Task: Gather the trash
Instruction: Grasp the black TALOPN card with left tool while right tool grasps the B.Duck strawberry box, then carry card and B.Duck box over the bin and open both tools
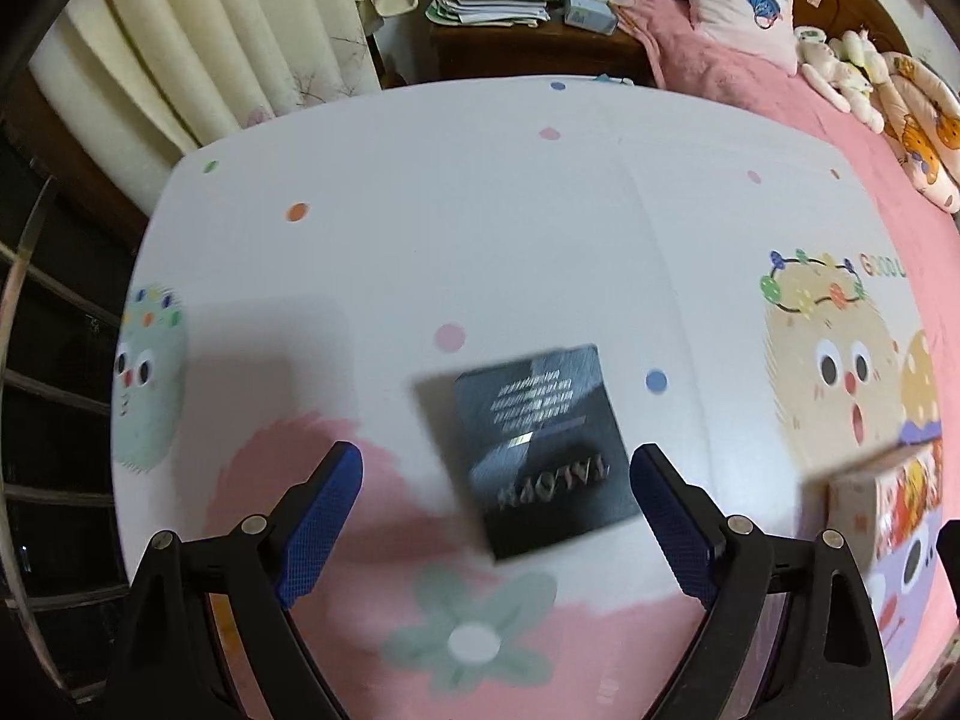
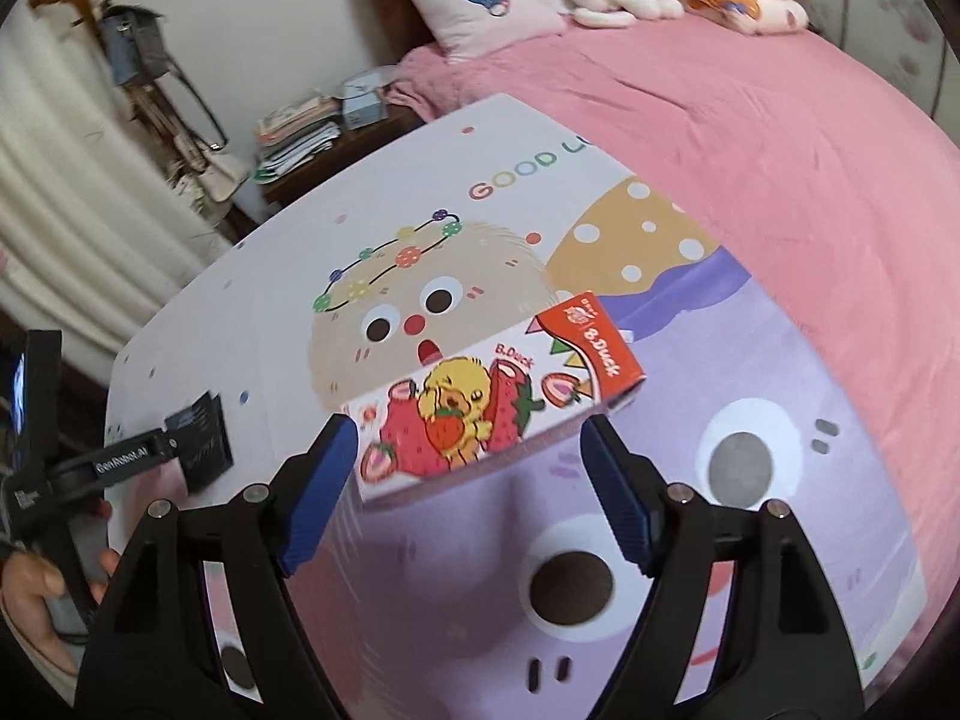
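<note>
While both grippers hang over the cartoon-printed board (image 1: 480, 192) lying on the pink bed (image 2: 780, 120), the left gripper (image 1: 497, 468) stands spread wide, a dark square packet (image 1: 540, 450) lying flat between its blue pads, untouched. The right gripper (image 2: 468, 438) is likewise spread, its pads flanking a B.Duck strawberry box (image 2: 492, 402) near the board's right edge, gripping nothing.

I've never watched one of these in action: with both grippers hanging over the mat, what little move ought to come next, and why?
Probably each gripper should drop straight down and then close. The left gripper is open with the dark flat packet lying between its blue pads, untouched. The right gripper is open around the B.Duck strawberry box, also not gripped. Both lie on the cartoon mat.
</note>
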